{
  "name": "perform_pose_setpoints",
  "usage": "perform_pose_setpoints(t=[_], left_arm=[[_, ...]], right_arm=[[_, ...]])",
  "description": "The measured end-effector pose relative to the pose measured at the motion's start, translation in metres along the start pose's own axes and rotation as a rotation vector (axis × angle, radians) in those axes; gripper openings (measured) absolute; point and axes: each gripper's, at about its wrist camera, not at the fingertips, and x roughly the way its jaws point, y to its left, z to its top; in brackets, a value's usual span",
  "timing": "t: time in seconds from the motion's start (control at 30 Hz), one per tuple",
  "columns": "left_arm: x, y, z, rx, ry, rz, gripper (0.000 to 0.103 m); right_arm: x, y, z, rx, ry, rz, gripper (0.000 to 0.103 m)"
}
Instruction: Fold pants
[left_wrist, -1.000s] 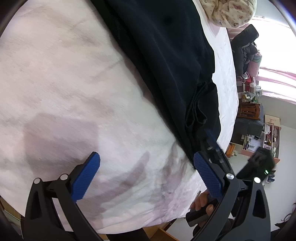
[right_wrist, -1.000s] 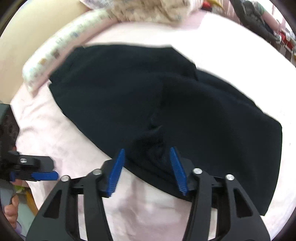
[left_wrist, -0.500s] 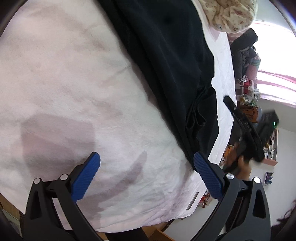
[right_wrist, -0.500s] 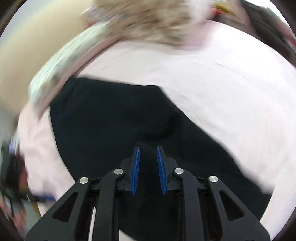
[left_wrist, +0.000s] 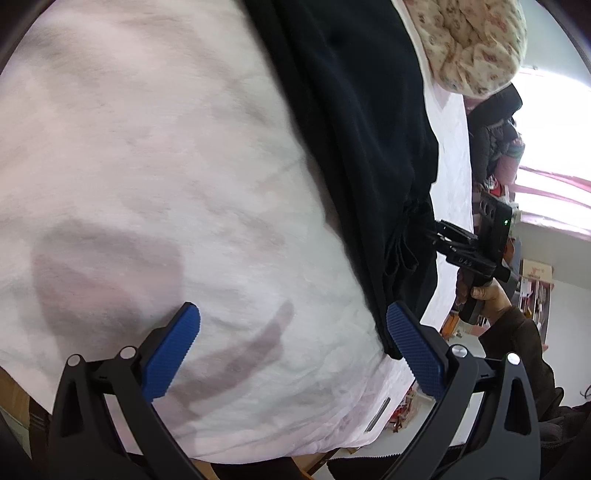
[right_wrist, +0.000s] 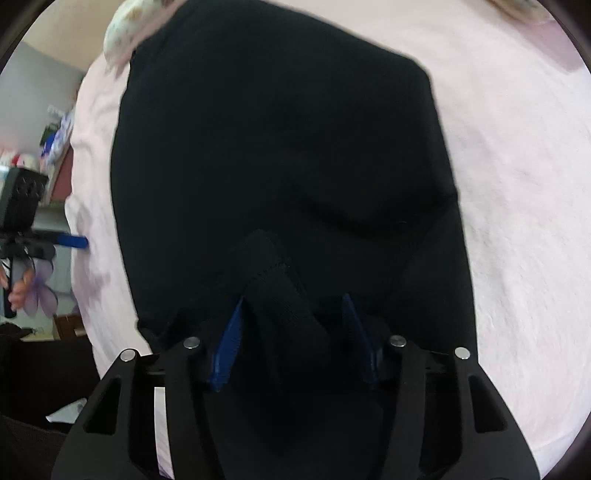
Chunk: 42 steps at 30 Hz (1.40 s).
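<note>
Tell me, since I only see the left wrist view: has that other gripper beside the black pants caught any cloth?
Observer: The right wrist view shows a raised fold of the black pants standing between the right gripper's blue pads. The jaws have just been closing, but the fold doesn't look pinched yet.
Operator: Which bit of the pants is that?
Observer: A stitched hem runs across the top of that fold, so it is an edge of the garment.
Operator: Are the pants flat otherwise?
Observer: Mostly. They lie as one broad dark block, with a single crease across the middle.
</note>
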Motion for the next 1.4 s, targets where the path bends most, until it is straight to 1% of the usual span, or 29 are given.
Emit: perform_pose_setpoints(t=[0.03, 0.07, 0.1, 0.17, 0.23, 0.27, 0.33, 0.43, 0.5, 0.53, 0.6, 0.63, 0.7, 0.73, 0.77, 0.8, 0.83, 0.87, 0.97, 1.0, 1.07, 1.1, 1.17, 1.2, 1.23, 1.37, 1.4], left_arm=[[0.000, 0.001, 0.001, -0.007, -0.001, 0.002, 0.101], [0.001, 0.002, 0.001, -0.012, -0.003, 0.002, 0.101], [0.001, 0.002, 0.002, -0.015, -0.003, 0.002, 0.101], [0.002, 0.001, 0.004, -0.019, -0.003, 0.000, 0.101], [0.006, -0.001, 0.006, -0.020, 0.002, -0.004, 0.101], [0.007, -0.002, 0.008, -0.020, 0.004, -0.005, 0.101], [0.009, -0.006, 0.009, -0.014, 0.010, -0.010, 0.101], [0.013, -0.011, 0.011, -0.002, 0.017, -0.013, 0.101], [0.014, -0.011, 0.012, 0.002, 0.020, -0.011, 0.101], [0.014, -0.010, 0.012, 0.001, 0.020, -0.009, 0.101], [0.015, -0.008, 0.011, -0.009, 0.022, -0.005, 0.101], [0.016, -0.007, 0.011, -0.015, 0.022, -0.004, 0.101], [0.015, -0.006, 0.010, -0.026, 0.022, -0.006, 0.101], [0.014, -0.007, 0.010, -0.024, 0.022, -0.010, 0.101], [0.014, -0.008, 0.009, -0.019, 0.022, -0.011, 0.101], [0.013, -0.009, 0.010, -0.005, 0.024, -0.006, 0.101], [0.012, -0.009, 0.010, 0.000, 0.024, -0.004, 0.101], [0.011, -0.008, 0.010, 0.002, 0.023, -0.004, 0.101], [0.011, -0.005, 0.011, -0.018, 0.019, -0.011, 0.101], [0.011, -0.005, 0.012, -0.023, 0.017, -0.015, 0.101], [0.012, -0.006, 0.010, -0.017, 0.020, -0.019, 0.101], [0.012, -0.007, 0.009, -0.009, 0.022, -0.021, 0.101], [0.013, -0.008, 0.007, 0.000, 0.028, -0.020, 0.101], [0.013, -0.009, 0.007, 0.001, 0.030, -0.023, 0.101], [0.013, -0.011, 0.007, 0.004, 0.029, -0.023, 0.101], [0.009, -0.011, 0.004, 0.018, 0.026, -0.020, 0.101], [0.008, -0.010, 0.003, 0.018, 0.027, -0.018, 0.101]], right_arm=[[0.001, -0.002, 0.000, 0.009, -0.003, 0.015, 0.055], [0.000, -0.002, -0.003, 0.006, -0.011, 0.024, 0.047], [-0.001, 0.002, -0.005, -0.012, -0.020, 0.032, 0.036], [-0.006, 0.007, -0.011, -0.038, -0.036, 0.035, 0.017], [-0.015, 0.009, -0.015, -0.046, -0.068, 0.033, 0.012], [-0.020, 0.008, -0.016, -0.037, -0.084, 0.037, 0.011], [-0.025, 0.006, -0.017, -0.024, -0.100, 0.041, 0.011], [-0.033, 0.010, -0.015, -0.048, -0.116, 0.012, 0.011], [-0.037, 0.009, -0.013, -0.047, -0.143, -0.005, 0.011], [-0.036, 0.007, -0.012, -0.037, -0.156, -0.028, 0.011], [-0.022, 0.005, -0.009, -0.032, -0.142, -0.122, 0.011], [-0.013, 0.004, -0.008, -0.008, -0.128, -0.152, 0.011], [-0.009, 0.007, -0.008, 0.039, -0.133, -0.154, 0.012], [-0.013, 0.006, -0.010, 0.061, -0.140, -0.139, 0.012], [-0.020, 0.003, -0.013, 0.089, -0.157, -0.112, 0.015], [-0.029, -0.001, -0.017, 0.115, -0.189, -0.089, 0.022], [-0.040, -0.001, -0.023, 0.140, -0.234, -0.084, 0.037], [-0.049, 0.001, -0.029, 0.155, -0.278, -0.087, 0.045], [-0.076, 0.020, -0.049, 0.186, -0.411, -0.122, 0.045], [-0.080, 0.027, -0.053, 0.184, -0.431, -0.131, 0.045], [-0.082, 0.055, -0.063, 0.157, -0.479, -0.153, 0.045], [-0.076, 0.069, -0.065, 0.129, -0.481, -0.170, 0.045], [-0.055, 0.100, -0.065, 0.025, -0.428, -0.268, 0.045], [-0.050, 0.105, -0.064, -0.013, -0.407, -0.305, 0.045], [-0.035, 0.120, -0.065, -0.054, -0.386, -0.359, 0.045], [-0.006, 0.137, -0.065, -0.106, -0.339, -0.424, 0.044], [0.003, 0.141, -0.063, -0.123, -0.320, -0.462, 0.044]])
